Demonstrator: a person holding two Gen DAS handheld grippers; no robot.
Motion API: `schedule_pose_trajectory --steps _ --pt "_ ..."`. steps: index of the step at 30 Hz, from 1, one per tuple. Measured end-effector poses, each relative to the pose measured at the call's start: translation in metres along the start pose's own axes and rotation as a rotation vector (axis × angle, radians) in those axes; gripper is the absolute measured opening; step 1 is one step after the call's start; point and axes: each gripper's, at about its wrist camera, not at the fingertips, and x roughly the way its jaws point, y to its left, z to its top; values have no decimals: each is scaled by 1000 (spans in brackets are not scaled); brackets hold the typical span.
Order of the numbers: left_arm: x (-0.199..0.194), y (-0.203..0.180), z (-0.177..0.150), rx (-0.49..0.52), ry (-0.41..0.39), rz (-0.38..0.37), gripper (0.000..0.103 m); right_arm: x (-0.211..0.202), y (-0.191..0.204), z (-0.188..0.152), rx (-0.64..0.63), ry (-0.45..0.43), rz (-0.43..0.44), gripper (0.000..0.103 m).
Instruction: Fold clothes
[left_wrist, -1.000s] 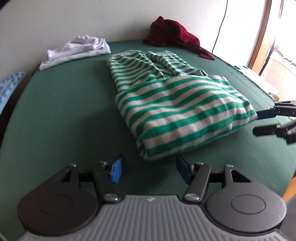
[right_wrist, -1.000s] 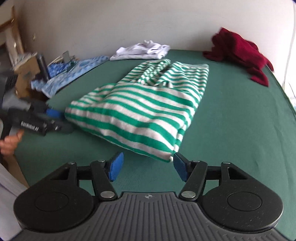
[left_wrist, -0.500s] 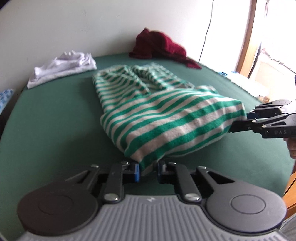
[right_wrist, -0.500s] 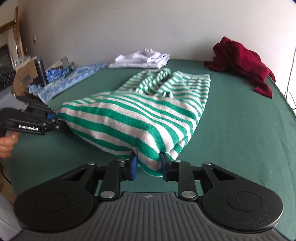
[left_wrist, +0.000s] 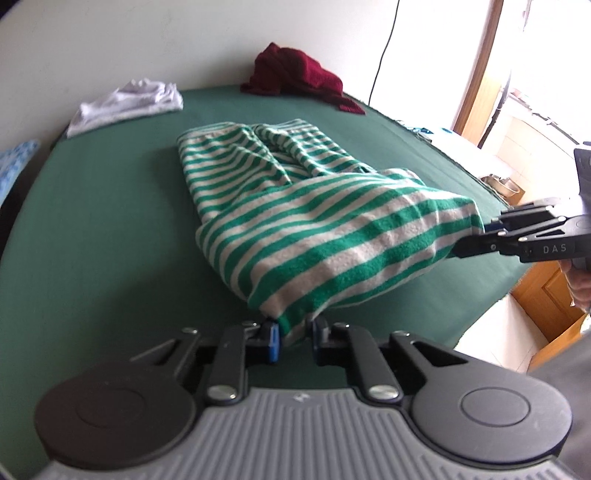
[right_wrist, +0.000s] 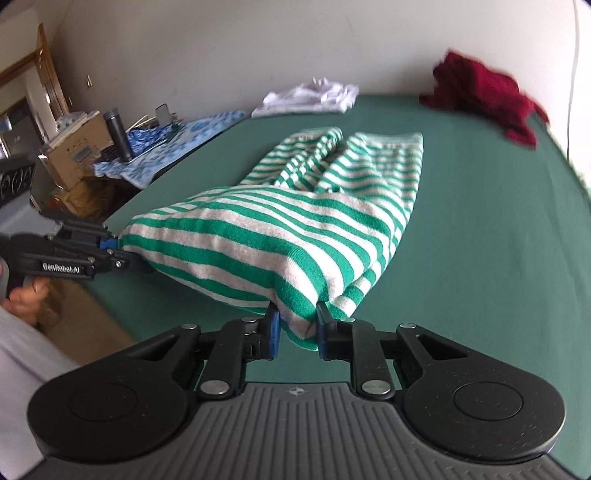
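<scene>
Plain white wall (left_wrist: 184, 40) standing behind w/ daylight glaring thru a wood-framed window (left_wrist: 476, 85); cardboard box (right_wrist: 74, 147) sitting by the wall.

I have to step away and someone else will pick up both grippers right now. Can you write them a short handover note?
Left gripper: shut on the near left corner of the striped garment.
Right gripper: jaws closing on the near right corner, cloth pinched between them.
Things: the near edge is lifted off the green table; the far half lies flat. White garment and red garment sit at the far edge, not folded neatly.
Done: both corners gripped.
Left: probably carry the near edge over the far half, release, then fold the others.
</scene>
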Motion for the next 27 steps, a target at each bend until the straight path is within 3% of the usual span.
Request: schedule_pose_trajectory --steps 5,9,17,27 --pt "-29 -29 -34 -71 31 23 9 -33 2 -29 34 42 58 20" --pt "-47 -42 -41 -115 2 47 9 -47 1 -26 56 64 105 20" --pt "-60 -18 4 -217 -65 7 9 -55 -21 27 175 128 162 19" --pt "-24 22 55 -212 -77 -21 9 -40 -52 74 279 66 146 18"
